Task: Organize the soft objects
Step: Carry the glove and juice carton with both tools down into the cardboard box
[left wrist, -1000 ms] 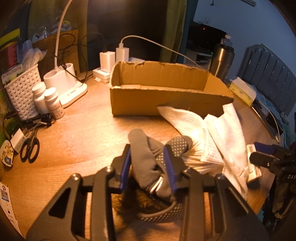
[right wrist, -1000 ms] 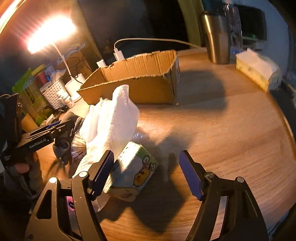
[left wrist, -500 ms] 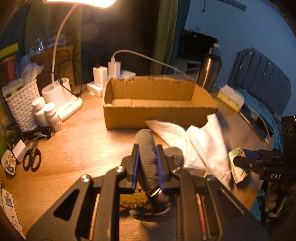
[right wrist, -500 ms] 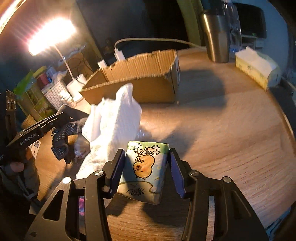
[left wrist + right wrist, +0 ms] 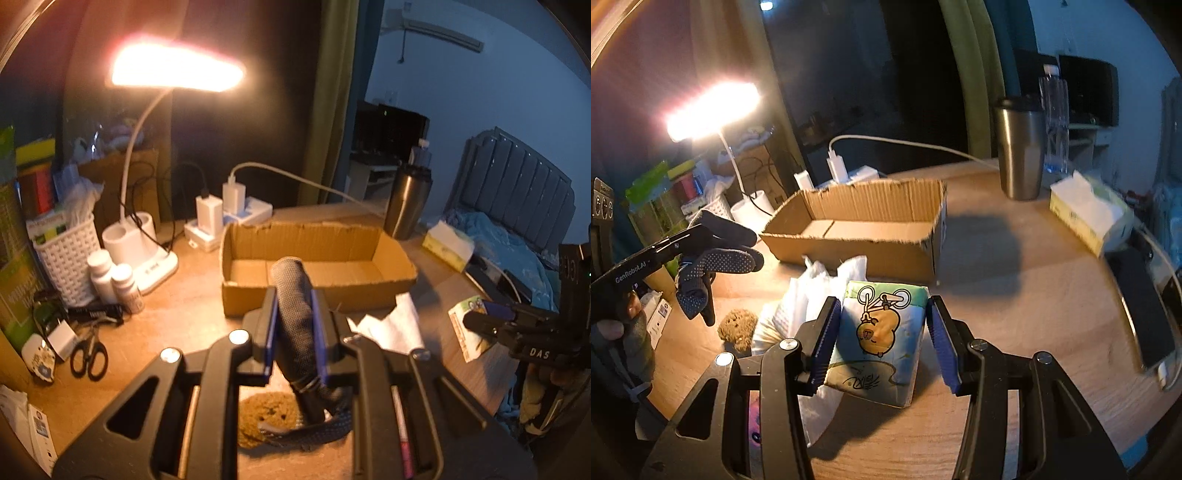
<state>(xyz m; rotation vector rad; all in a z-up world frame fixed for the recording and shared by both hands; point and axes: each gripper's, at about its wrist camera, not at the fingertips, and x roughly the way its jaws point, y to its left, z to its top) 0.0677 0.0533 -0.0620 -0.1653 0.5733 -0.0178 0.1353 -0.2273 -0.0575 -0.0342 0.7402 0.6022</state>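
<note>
My left gripper is shut on a dark grey dotted sock, held up off the wooden table with its end dangling below. From the right wrist view, the sock hangs in the left gripper at the left. My right gripper is shut on a tissue pack printed with a cartoon animal, lifted above the table. The open cardboard box stands just beyond both, and what shows of its floor is bare. A white paper towel and a brown sponge lie on the table below.
A lit desk lamp, white basket, two pill bottles, scissors and a power strip with chargers crowd the left. A steel tumbler, a tissue box and a phone sit at the right.
The left jaws closed on the sock and lifted it. The right jaws closed on the tissue pack, which lay tilted beside them, and raised it off the table.
</note>
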